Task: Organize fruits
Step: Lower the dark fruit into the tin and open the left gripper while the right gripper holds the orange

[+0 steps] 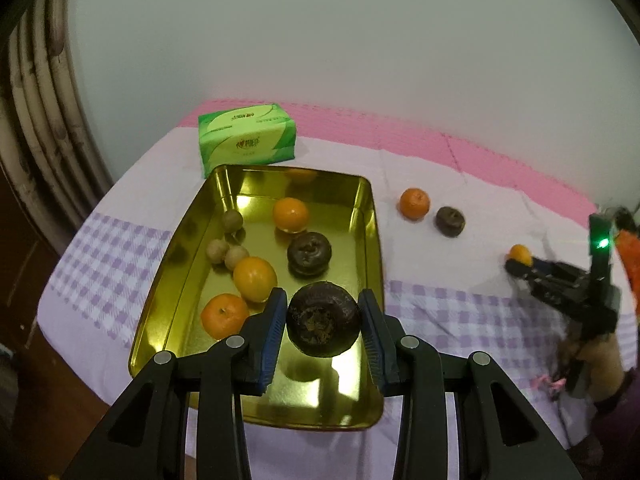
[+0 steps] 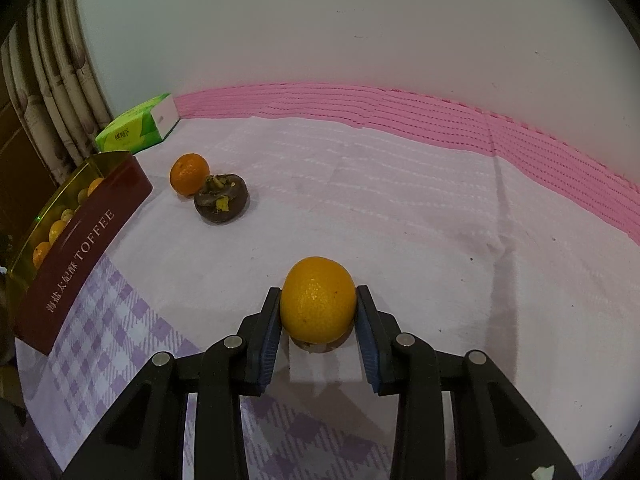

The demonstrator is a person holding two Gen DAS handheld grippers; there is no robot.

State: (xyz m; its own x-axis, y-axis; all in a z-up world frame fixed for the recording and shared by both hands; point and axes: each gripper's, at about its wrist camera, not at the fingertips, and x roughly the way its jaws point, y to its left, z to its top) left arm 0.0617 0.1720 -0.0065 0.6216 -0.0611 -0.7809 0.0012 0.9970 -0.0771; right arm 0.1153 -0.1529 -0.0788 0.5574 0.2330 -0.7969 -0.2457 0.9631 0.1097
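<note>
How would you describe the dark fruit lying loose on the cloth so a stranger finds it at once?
Start at the gold tin on the checked tablecloth. On the bare cloth beside it lie two fruits touching: a tangerine and the mangosteen. It is dark brown with a dried stem cap, unlike its smooth orange neighbour.

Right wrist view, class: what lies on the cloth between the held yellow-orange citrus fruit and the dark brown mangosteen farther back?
Nothing. In the right wrist view, only bare white cloth separates the yellow-orange citrus fruit from the dark brown mangosteen.
</note>
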